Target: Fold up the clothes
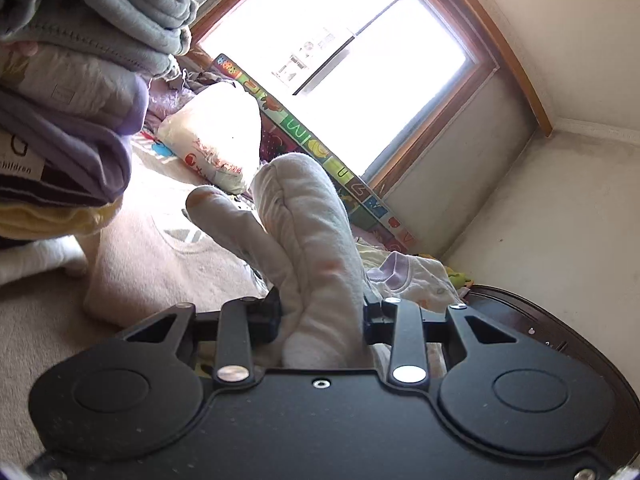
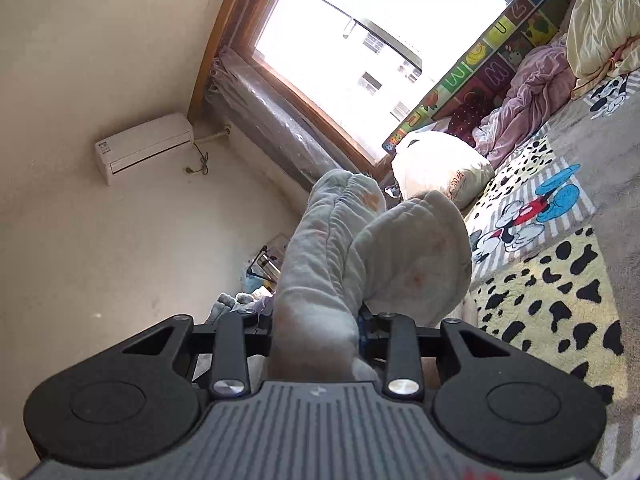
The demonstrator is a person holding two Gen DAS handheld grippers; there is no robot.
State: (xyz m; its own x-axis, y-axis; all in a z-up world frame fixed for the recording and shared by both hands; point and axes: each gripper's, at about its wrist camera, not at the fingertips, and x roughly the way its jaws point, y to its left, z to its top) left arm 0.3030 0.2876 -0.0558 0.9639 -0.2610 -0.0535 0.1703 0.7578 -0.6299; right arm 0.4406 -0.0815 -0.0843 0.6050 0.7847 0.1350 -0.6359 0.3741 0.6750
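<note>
Pale grey garment point(image 1: 308, 240) bunched into thick rolled folds

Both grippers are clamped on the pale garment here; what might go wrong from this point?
1. The pale garment is bunched thick in both sets of jaws, so a fold may come out lumpy or slip.
2. The left gripper sits close beside the folded stack; a swing might topple it.
</note>
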